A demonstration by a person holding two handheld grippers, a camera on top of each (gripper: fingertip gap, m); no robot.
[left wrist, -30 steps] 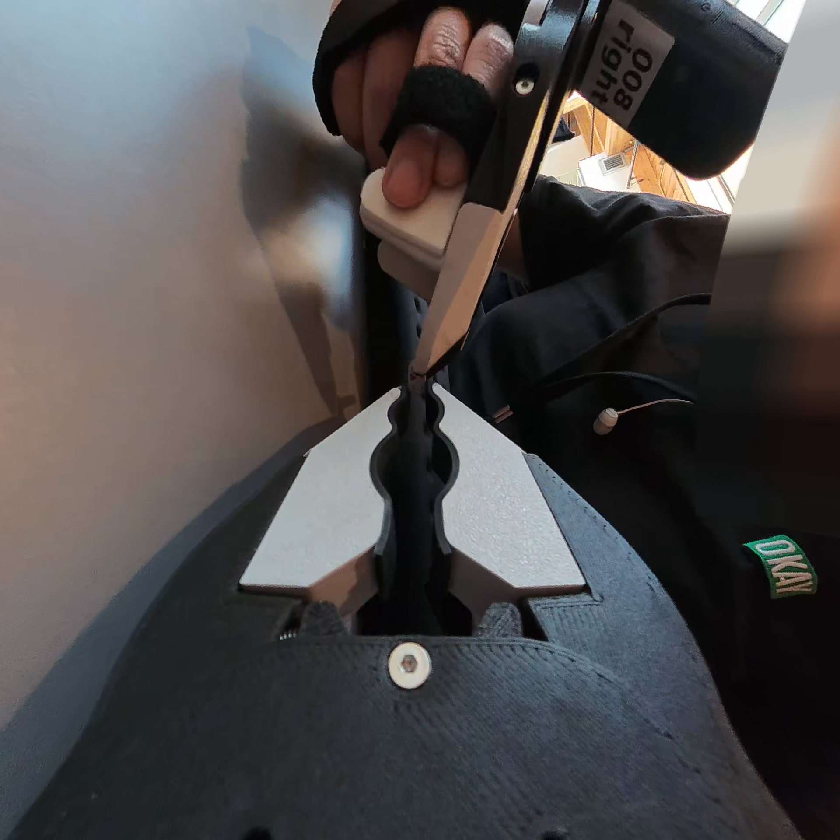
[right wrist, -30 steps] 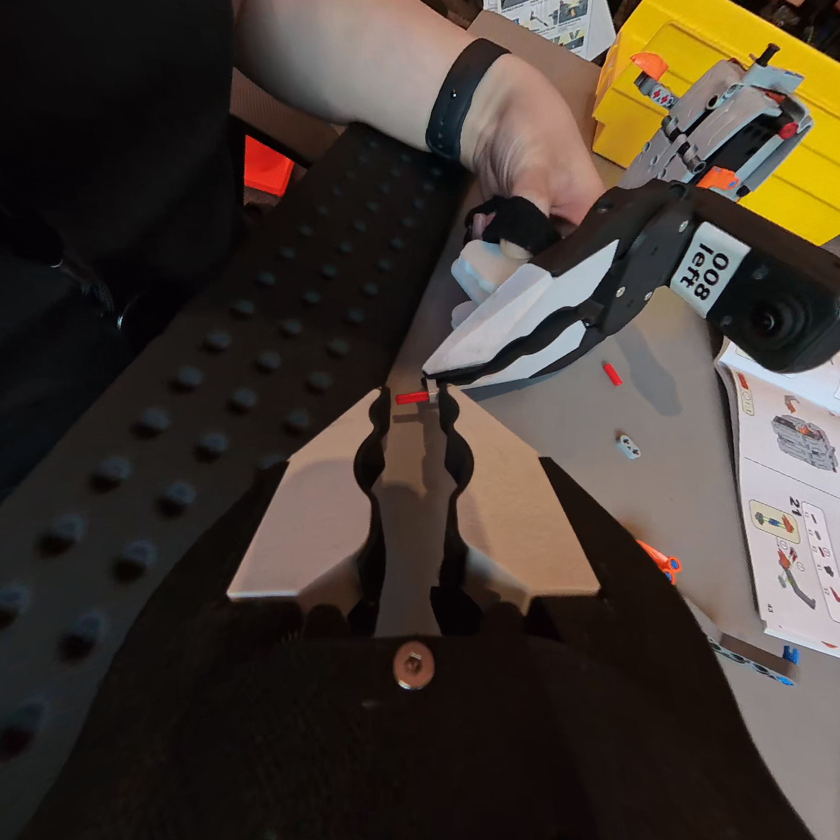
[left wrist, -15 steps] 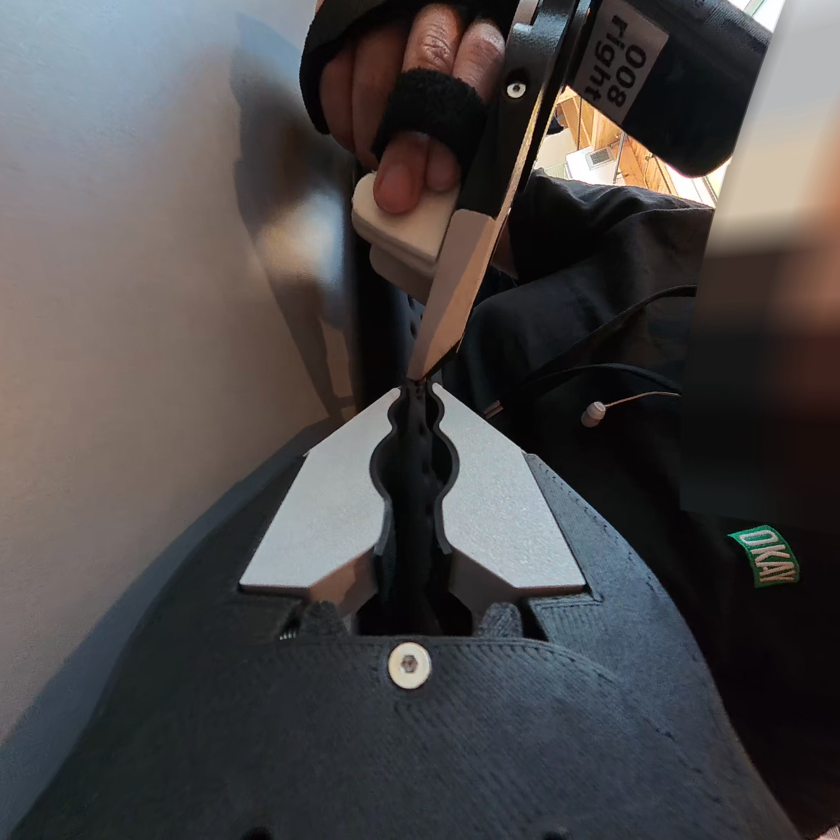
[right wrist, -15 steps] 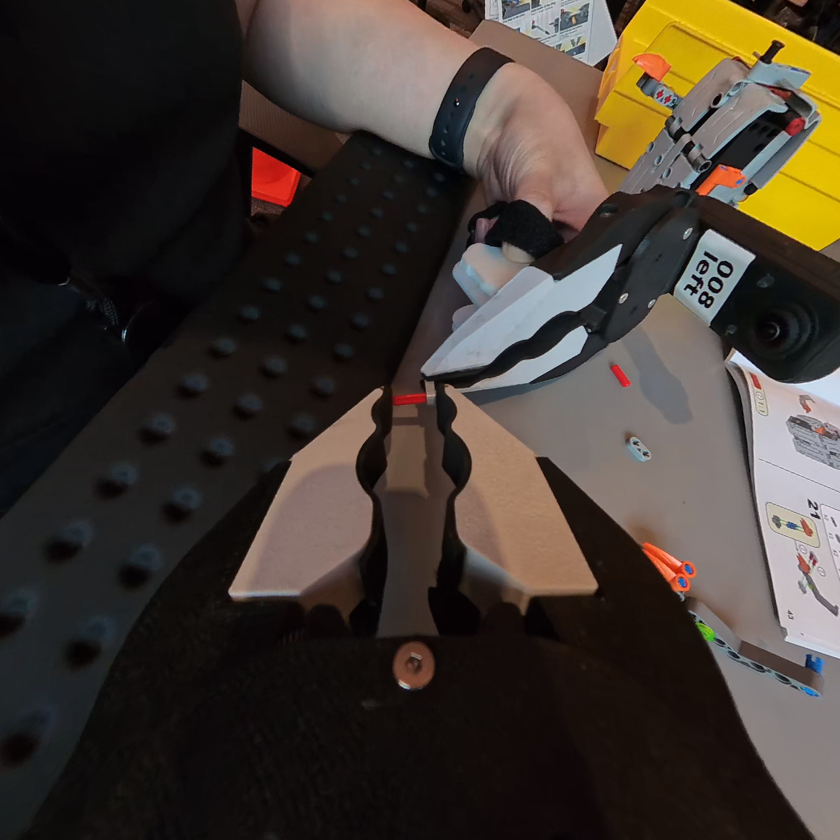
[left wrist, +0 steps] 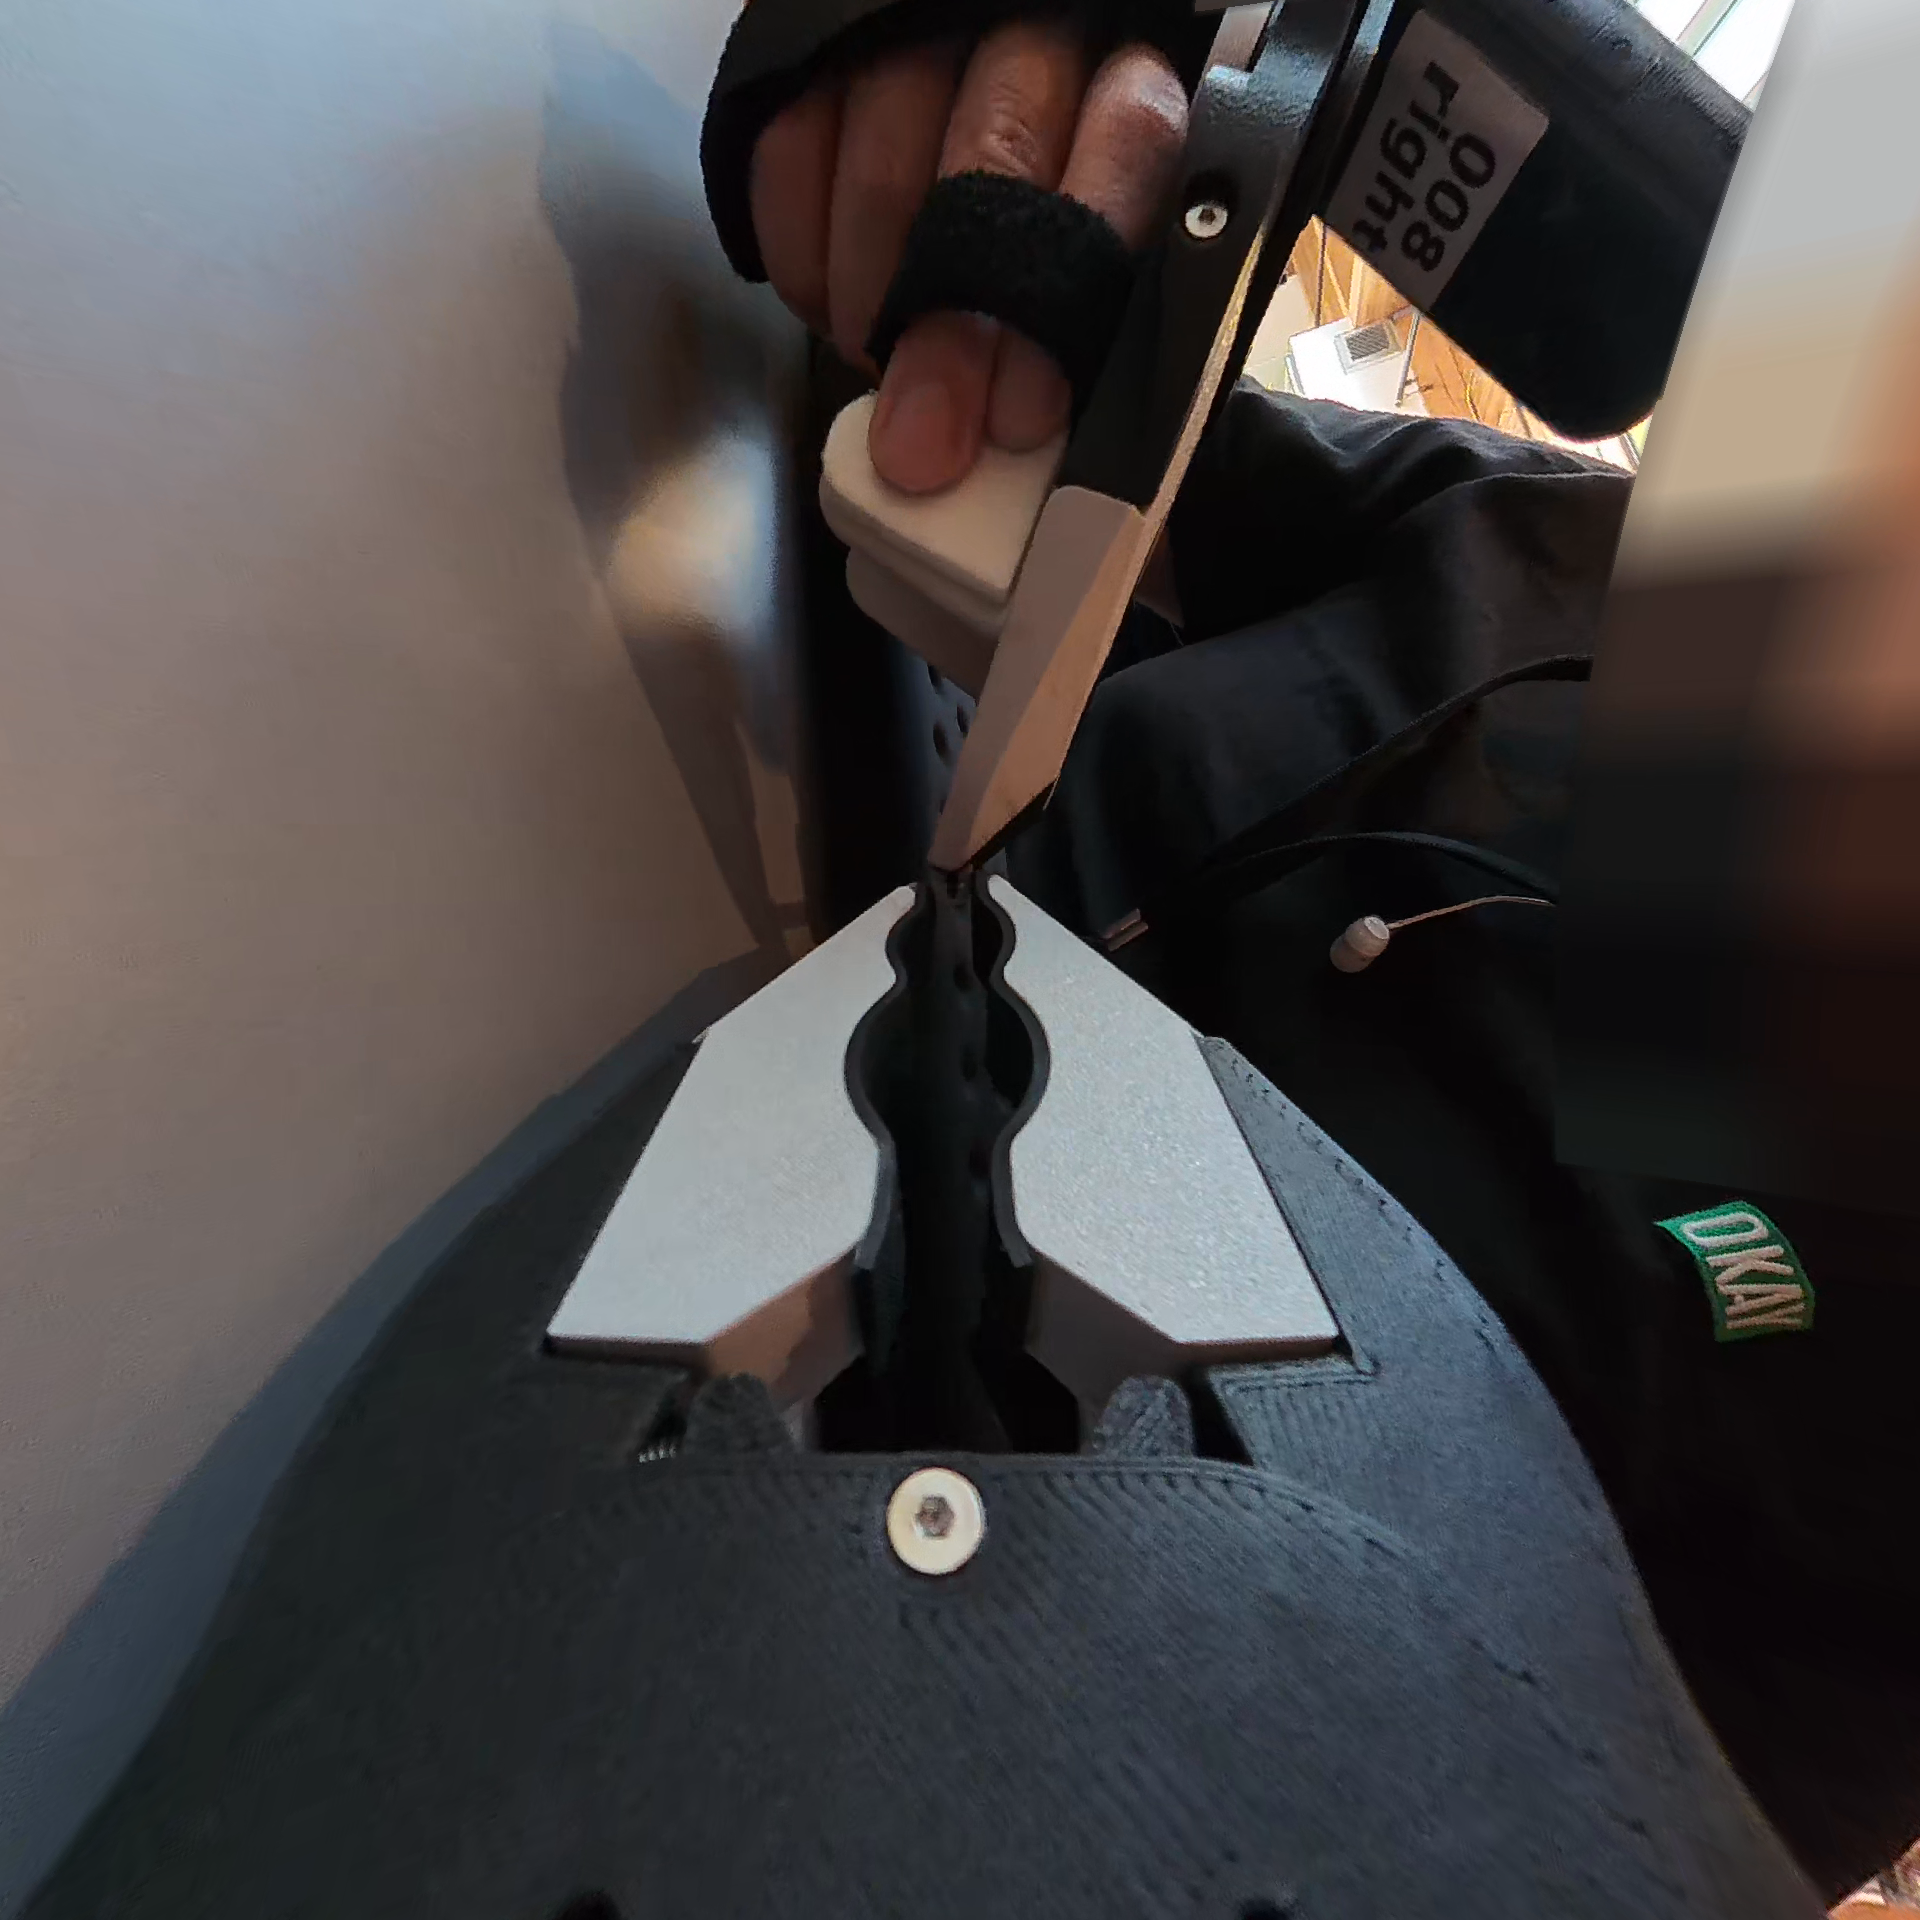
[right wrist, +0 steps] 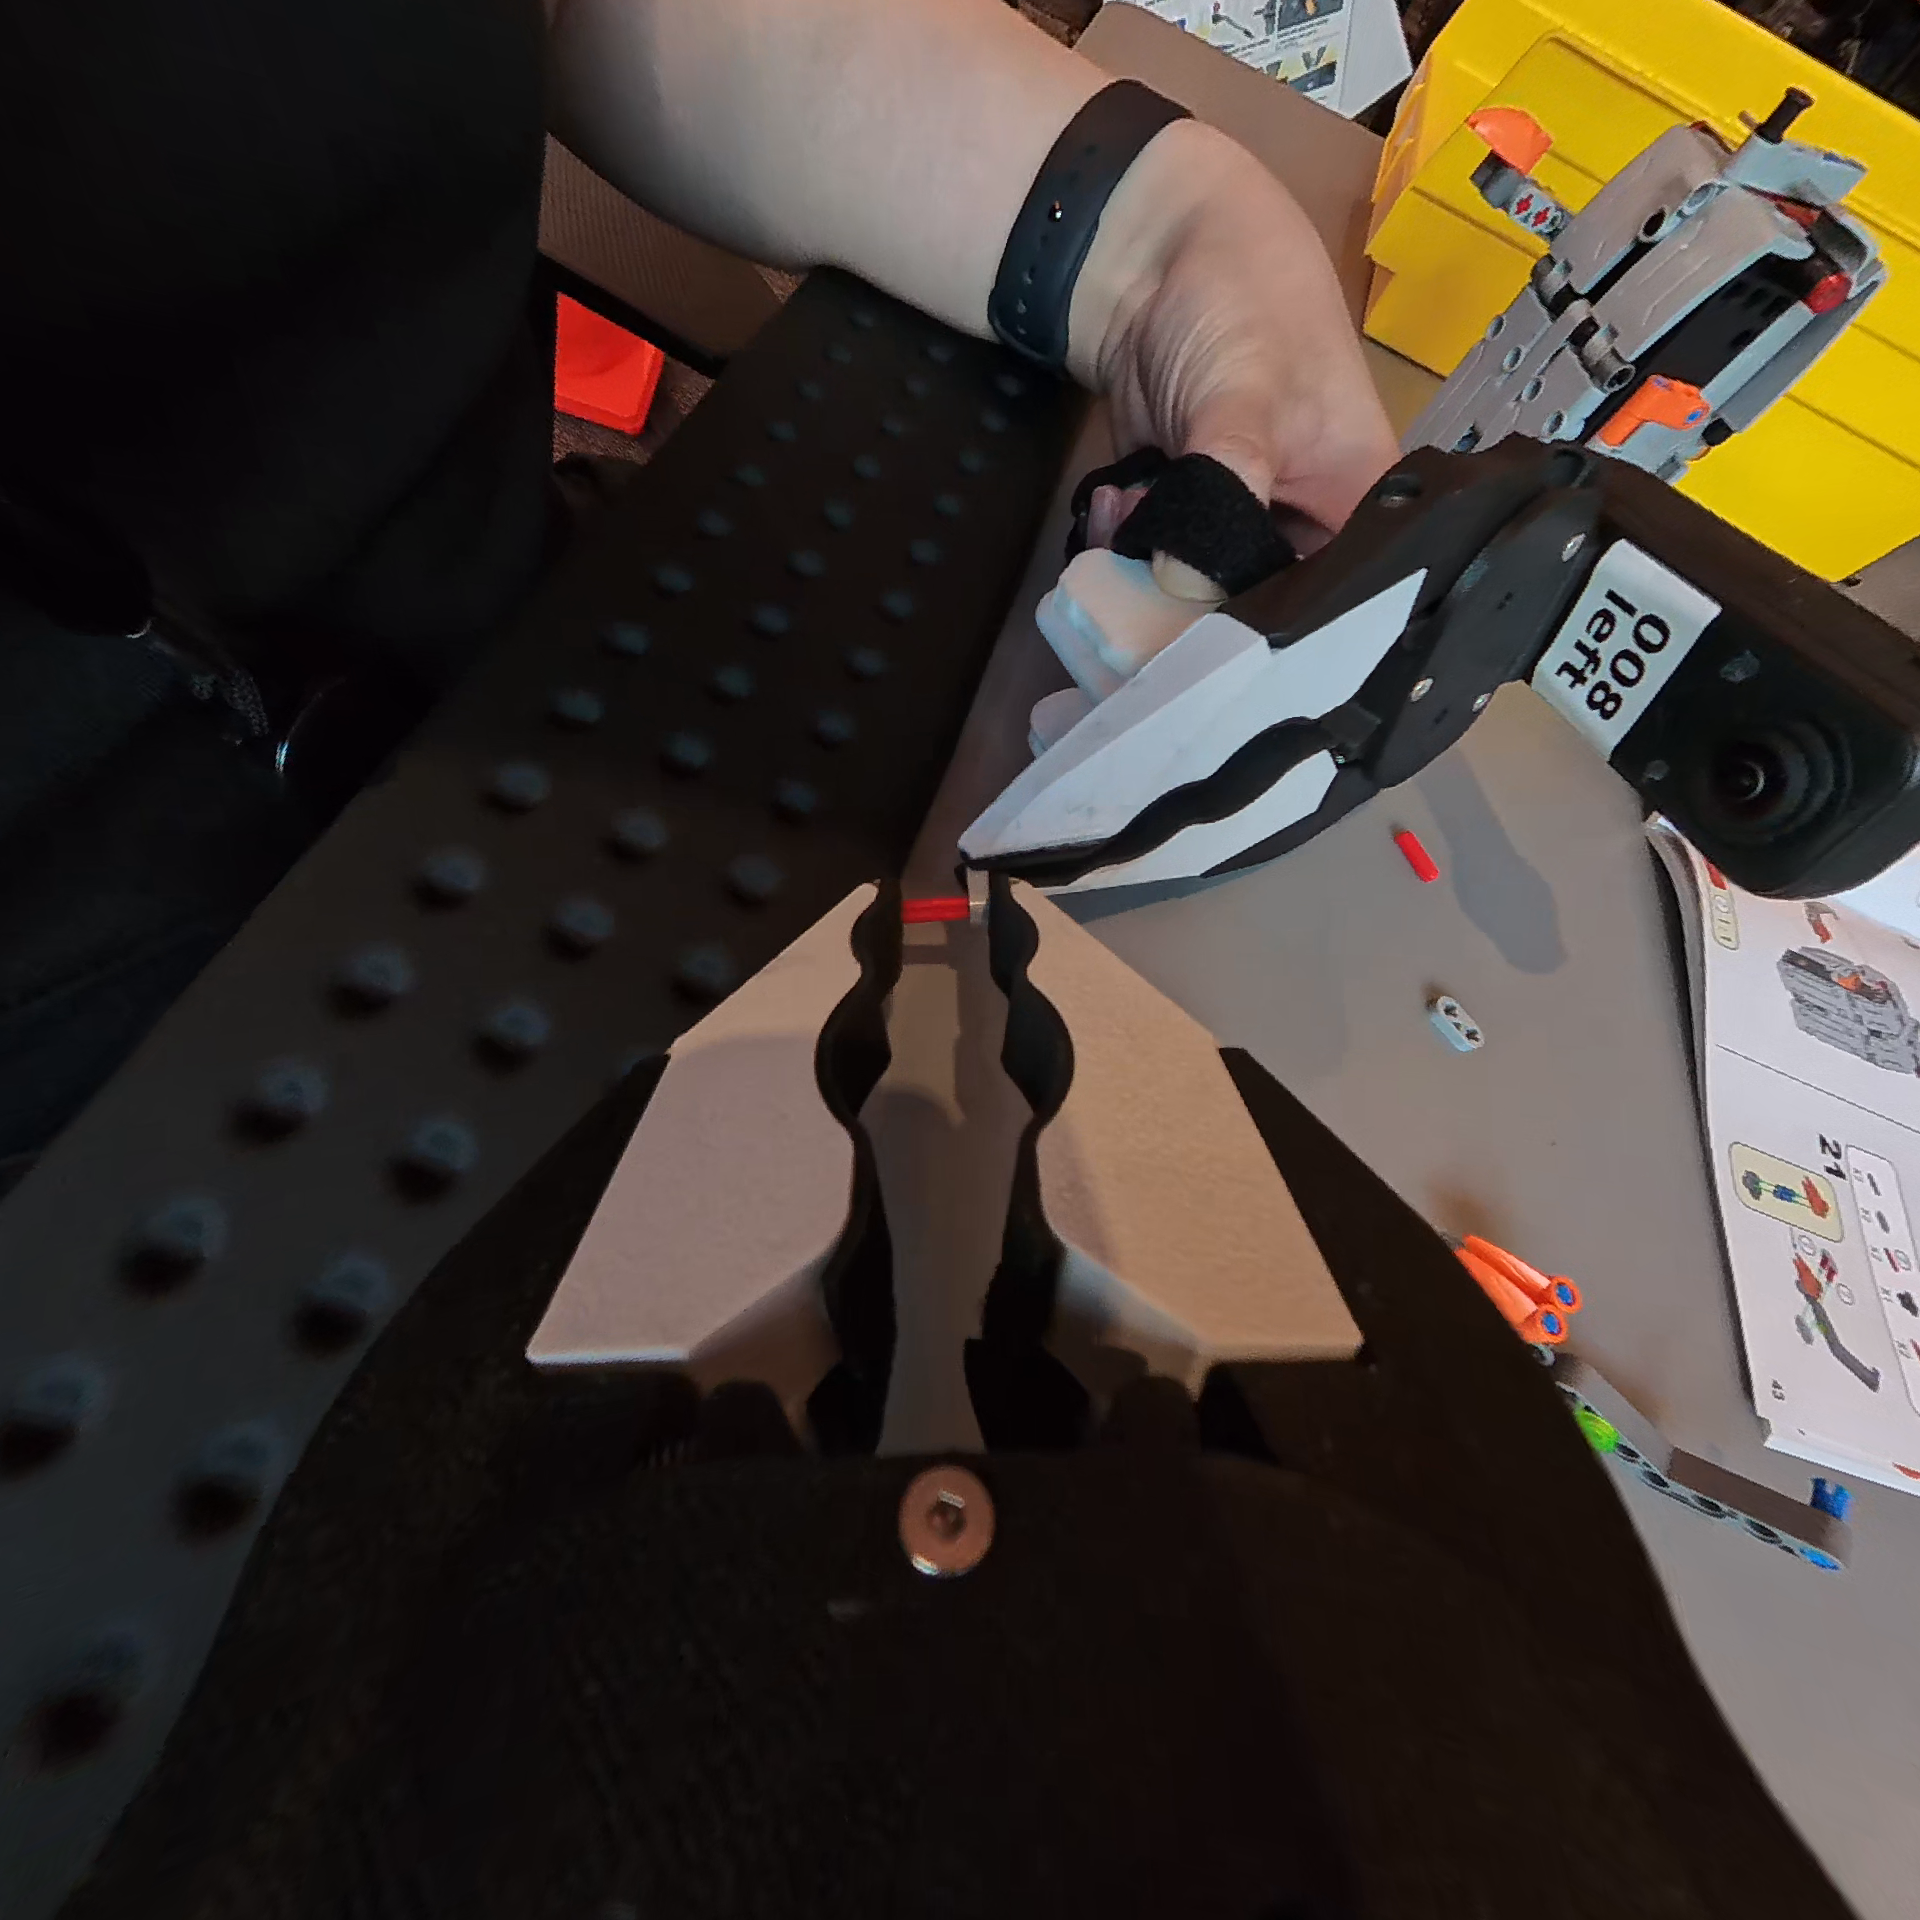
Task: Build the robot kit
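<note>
In the right wrist view my right gripper (right wrist: 940, 906) is shut on a short red axle (right wrist: 932, 911), which lies crosswise between its tips. My left gripper (right wrist: 971, 871) comes in from the right, shut on a small grey piece (right wrist: 978, 902) that sits at the axle's right end. In the left wrist view my left gripper (left wrist: 951, 891) has its jaws nearly together, and the right gripper (left wrist: 961, 857) meets it tip to tip from above. The axle and the grey piece are hidden in that view. Both grippers are held above a grey table (right wrist: 1299, 1039).
A black studded mat (right wrist: 623, 727) lies to the left. A yellow bin (right wrist: 1662, 125) and a grey brick model (right wrist: 1683, 270) stand at the back right. An open instruction booklet (right wrist: 1818, 1195), orange pins (right wrist: 1517, 1299), a dark beam (right wrist: 1714, 1496) and loose small parts (right wrist: 1455, 1020) lie to the right. The tips of both grippers are at nearly the same place. Both grippers' tips are roughly 20 cm from the dark beam (right wrist: 1714, 1496).
The two grippers have stayed tip to tip and drifted slightly together. The grey piece now shows at the right end of the red axle.
</note>
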